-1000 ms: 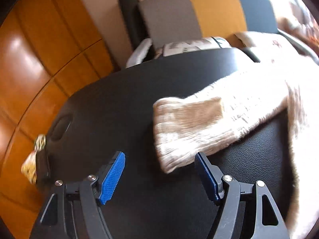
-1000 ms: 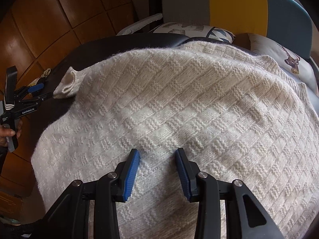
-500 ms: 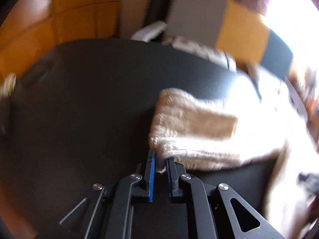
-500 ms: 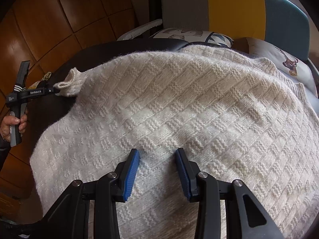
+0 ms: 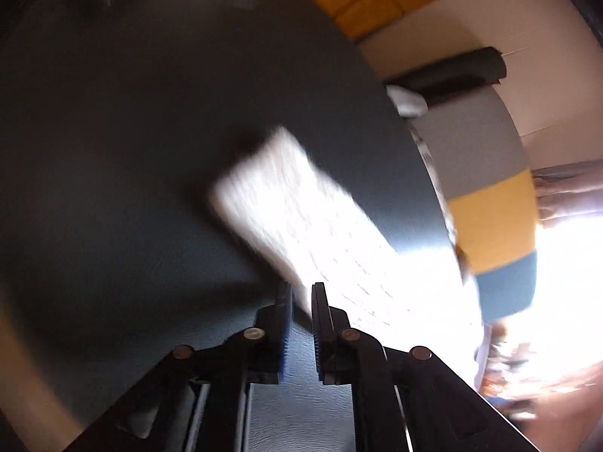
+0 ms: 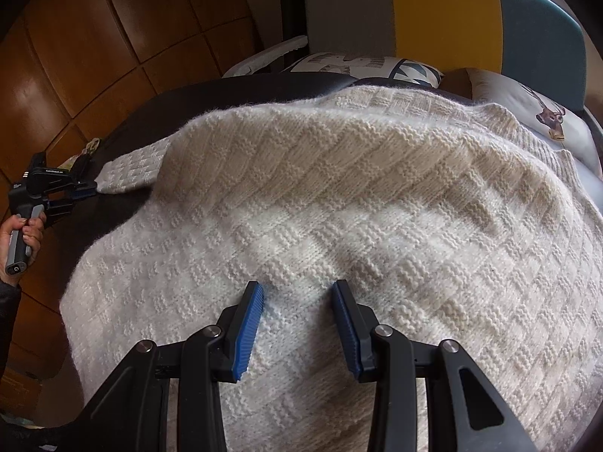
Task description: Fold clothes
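1. A cream knitted sweater (image 6: 339, 203) with a basket-weave pattern lies spread over a black table (image 5: 158, 143), covering most of the surface in the right wrist view.
2. The left gripper (image 5: 301, 293) has its jaws drawn together on the edge of the sleeve (image 5: 301, 218), near the cuff. In the left wrist view the sleeve is blurred and overexposed, and it stands out bright against the dark tabletop.
3. From the right wrist view, the same sleeve (image 6: 132, 165) stretches out to the left from the sweater's body, its end meeting the left gripper (image 6: 88, 190), which a hand (image 6: 22, 233) holds by the handle.
4. The right gripper (image 6: 297, 293) sits over the lower middle of the sweater with its jaws apart, the blue pads (image 6: 247, 331) close to the knit; whether they touch it cannot be told.
5. Beyond the table stands a chair (image 6: 444, 11) with grey, yellow and blue panels, with a printed cushion (image 6: 361, 66) on it.
6. Brown floor tiles (image 6: 94, 56) lie to the left.
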